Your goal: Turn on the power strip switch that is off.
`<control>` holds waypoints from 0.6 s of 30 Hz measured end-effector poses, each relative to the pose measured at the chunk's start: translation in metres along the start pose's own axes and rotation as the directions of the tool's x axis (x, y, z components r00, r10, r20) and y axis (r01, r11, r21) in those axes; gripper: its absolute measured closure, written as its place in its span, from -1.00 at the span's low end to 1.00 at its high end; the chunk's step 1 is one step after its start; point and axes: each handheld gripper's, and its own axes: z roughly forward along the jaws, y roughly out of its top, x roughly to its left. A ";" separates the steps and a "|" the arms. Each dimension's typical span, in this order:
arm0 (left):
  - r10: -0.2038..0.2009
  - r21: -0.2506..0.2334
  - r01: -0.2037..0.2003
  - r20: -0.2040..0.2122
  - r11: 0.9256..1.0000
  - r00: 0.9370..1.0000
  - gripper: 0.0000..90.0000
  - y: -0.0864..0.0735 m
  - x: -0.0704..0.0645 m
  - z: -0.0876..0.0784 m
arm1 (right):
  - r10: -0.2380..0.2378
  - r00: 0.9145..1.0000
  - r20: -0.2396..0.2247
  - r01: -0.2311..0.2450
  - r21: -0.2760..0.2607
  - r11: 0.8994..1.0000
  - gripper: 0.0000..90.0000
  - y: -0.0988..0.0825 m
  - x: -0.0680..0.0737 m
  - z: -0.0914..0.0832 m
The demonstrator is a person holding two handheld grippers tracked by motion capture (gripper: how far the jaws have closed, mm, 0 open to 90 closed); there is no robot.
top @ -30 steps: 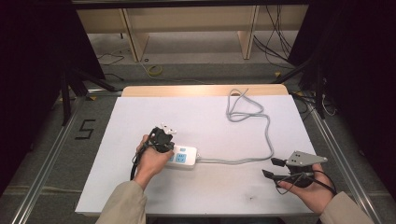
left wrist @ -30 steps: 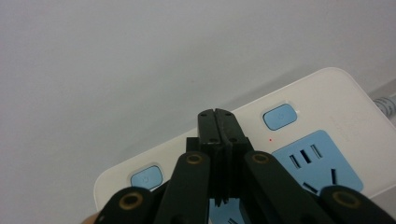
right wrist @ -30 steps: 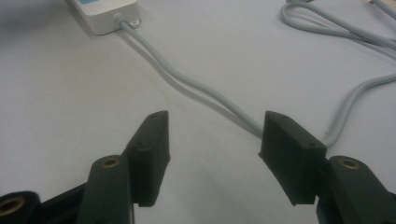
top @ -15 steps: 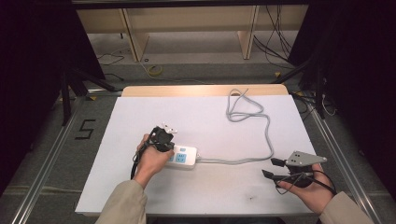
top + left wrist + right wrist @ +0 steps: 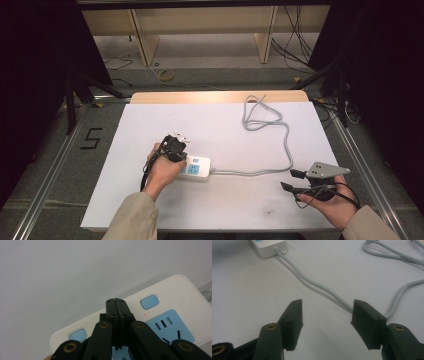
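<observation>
— Where's the power strip (image 5: 196, 168)?
— Near the front-left of the white surface (image 5: 225, 125), its grey cable (image 5: 270, 150) looping away to the back right.
— And the left gripper (image 5: 116, 305)?
— Jaws pressed together, directly over the strip between two blue buttons.
— The right gripper (image 5: 325, 315)?
— Spread wide, empty, near the cable.

Beige sleeves (image 5: 131, 217); black fingers (image 5: 292, 315) with brass-ringed pivots, grey three-cornered plate (image 5: 326, 170), trailing black cable (image 5: 348, 194).

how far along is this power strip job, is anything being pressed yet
Done: the power strip lies flat on the table. In hand: the left gripper, fingers shut, hangs over it between two blue buttons; contact is unclear. Left: the right gripper waits open by the grey cord.
</observation>
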 end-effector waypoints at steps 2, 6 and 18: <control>-0.001 0.002 0.001 -0.001 1.000 1.000 1.00 0.000 0.000 0.000 | -0.003 1.000 0.000 0.003 0.000 1.000 -0.06 0.000 0.000 0.000; -0.005 0.004 0.005 0.001 1.000 1.000 1.00 0.000 0.000 0.000 | -0.003 1.000 -0.002 0.003 0.002 1.000 -0.06 0.000 0.000 0.000; 0.019 0.017 -0.019 -0.020 1.000 1.000 1.00 0.002 -0.003 0.001 | -0.002 1.000 -0.002 0.002 0.002 1.000 -0.06 0.000 0.000 0.000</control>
